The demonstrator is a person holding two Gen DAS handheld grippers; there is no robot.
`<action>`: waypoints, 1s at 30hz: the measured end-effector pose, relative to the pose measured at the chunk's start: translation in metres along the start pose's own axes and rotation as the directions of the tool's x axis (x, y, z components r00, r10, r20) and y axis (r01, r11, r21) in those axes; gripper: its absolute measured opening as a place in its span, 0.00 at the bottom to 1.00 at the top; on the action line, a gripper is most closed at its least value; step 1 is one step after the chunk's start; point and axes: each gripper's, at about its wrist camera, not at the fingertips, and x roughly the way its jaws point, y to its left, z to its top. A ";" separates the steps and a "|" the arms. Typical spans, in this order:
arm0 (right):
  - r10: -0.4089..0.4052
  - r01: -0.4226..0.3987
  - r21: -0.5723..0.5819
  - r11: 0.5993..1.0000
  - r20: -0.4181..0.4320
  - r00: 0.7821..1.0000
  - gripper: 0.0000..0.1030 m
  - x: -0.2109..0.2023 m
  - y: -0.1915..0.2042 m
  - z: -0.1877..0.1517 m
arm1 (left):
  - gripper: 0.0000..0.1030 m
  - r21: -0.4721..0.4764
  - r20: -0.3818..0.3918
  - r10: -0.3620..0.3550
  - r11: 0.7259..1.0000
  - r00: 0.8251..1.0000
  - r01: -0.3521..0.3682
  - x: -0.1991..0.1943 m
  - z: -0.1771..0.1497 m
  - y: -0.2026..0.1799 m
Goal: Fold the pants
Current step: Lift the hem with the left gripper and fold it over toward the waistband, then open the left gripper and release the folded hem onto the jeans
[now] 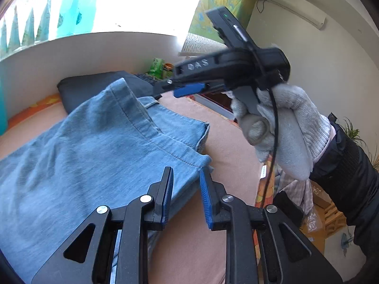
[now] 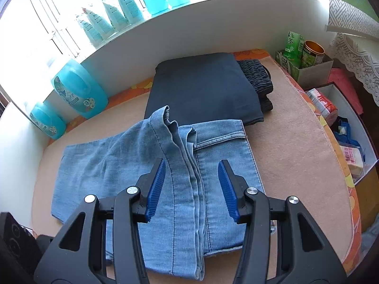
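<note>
Light blue jeans (image 2: pixel 165 165) lie folded on the pinkish mat (image 2: pixel 291 156), with a raised ridge of seam and waistband running down their middle. My right gripper (image 2: pixel 191 185) hangs open just above that ridge, its blue pads on either side and not pressing the cloth. In the left wrist view the same jeans (image 1: pixel 94 146) fill the left side. My left gripper (image 1: pixel 186 190) stands slightly open at their near right corner, pads clear of the denim. The right gripper (image 1: pixel 176 87) shows there too, held in a grey gloved hand (image 1: pixel 284 130) above the jeans' far edge.
Folded dark navy pants (image 2: pixel 203 87) and a black ribbed garment (image 2: pixel 257 78) lie behind the jeans. Teal bottles (image 2: pixel 78 87) line the white wall and sill at left. Boxes with a tin (image 2: pixel 312 52) and packets (image 2: pixel 324 104) stand past the mat's right edge.
</note>
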 end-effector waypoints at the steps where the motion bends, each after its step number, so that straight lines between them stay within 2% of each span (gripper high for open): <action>1: -0.008 0.008 -0.008 1.000 0.007 1.000 0.47 -0.005 0.002 -0.010 | 0.23 -0.001 0.006 0.026 1.000 1.000 -0.026 -0.015 -0.003 0.008; 3: -0.054 0.054 -0.026 0.998 0.016 0.998 0.47 -0.011 0.006 -0.031 | 0.39 -0.014 0.023 0.099 0.995 0.995 -0.099 -0.042 -0.012 0.028; 6: -0.069 0.069 0.002 0.998 -0.009 0.998 0.47 -0.010 0.003 -0.059 | 0.41 -0.031 0.034 0.249 0.968 0.968 -0.248 -0.079 -0.026 0.062; 10: -0.055 0.055 0.085 0.995 -0.006 0.998 0.47 -0.017 -0.007 -0.093 | 0.41 -0.074 -0.013 0.418 0.906 0.909 -0.417 -0.109 -0.060 0.114; 13: -0.021 0.022 0.157 0.987 -0.008 1.000 0.47 -0.023 -0.014 -0.107 | 0.41 -0.142 -0.064 0.458 0.875 0.887 -0.462 -0.126 -0.085 0.149; 16: -0.008 0.013 0.173 0.985 -0.028 1.000 0.47 -0.020 -0.014 -0.110 | 0.41 -0.183 -0.102 0.473 0.856 0.875 -0.484 -0.132 -0.099 0.174; 19: 0.002 0.005 0.174 0.985 -0.038 0.999 0.25 -0.016 -0.008 -0.111 | 0.41 -0.188 -0.105 0.479 0.851 0.871 -0.491 -0.134 -0.107 0.181; 21: -0.019 0.024 0.148 0.989 -0.034 0.999 0.24 -0.016 0.001 -0.110 | 0.41 -0.187 -0.108 0.475 0.853 0.873 -0.487 -0.135 -0.111 0.183; 23: -0.044 0.046 0.114 0.992 -0.025 0.999 0.08 -0.019 0.008 -0.109 | 0.41 -0.189 -0.113 0.469 0.855 0.876 -0.482 -0.133 -0.115 0.186; 30: -0.059 0.060 0.097 0.993 -0.010 0.998 0.05 -0.027 0.014 -0.111 | 0.41 -0.209 -0.142 0.433 0.866 0.890 -0.454 -0.122 -0.124 0.195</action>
